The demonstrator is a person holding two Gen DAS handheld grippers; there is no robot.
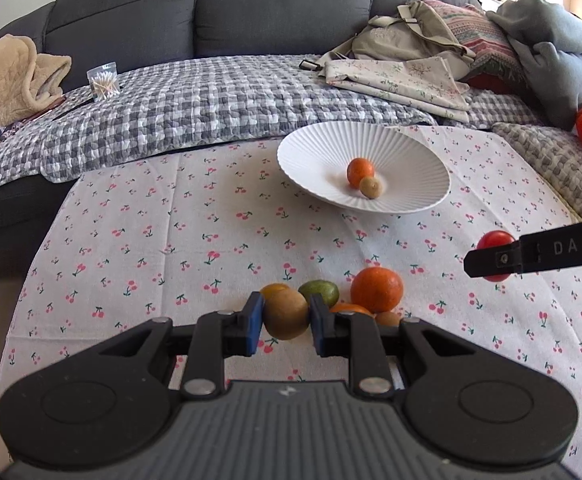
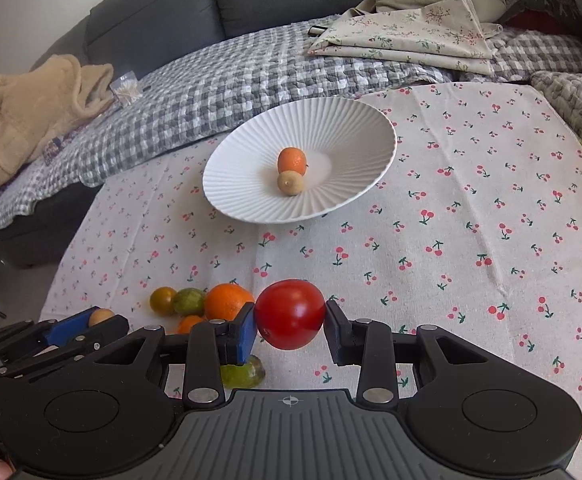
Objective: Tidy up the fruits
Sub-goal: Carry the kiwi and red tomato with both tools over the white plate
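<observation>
A white ribbed bowl (image 1: 411,168) (image 2: 251,184) sits on the cherry-print cloth and holds a small orange (image 1: 361,171) (image 2: 292,160) and a small tan fruit (image 1: 371,187) (image 2: 289,183). My left gripper (image 1: 286,322) is shut on a tan-brown round fruit (image 1: 287,317), just above the cloth. Behind it lie a large orange (image 1: 377,289) (image 2: 227,301), a green fruit (image 1: 319,293) (image 2: 188,301) and smaller ones. My right gripper (image 2: 291,326) is shut on a red tomato (image 2: 290,314) (image 1: 495,240), held above the cloth, to the right of the pile.
A grey sofa (image 1: 211,4) with a checked blanket (image 1: 211,100) runs behind the table. Folded floral cloth and a bag (image 1: 403,64) lie on it at the right, a beige blanket (image 1: 7,76) at the left. A green fruit (image 2: 243,374) lies under the right gripper.
</observation>
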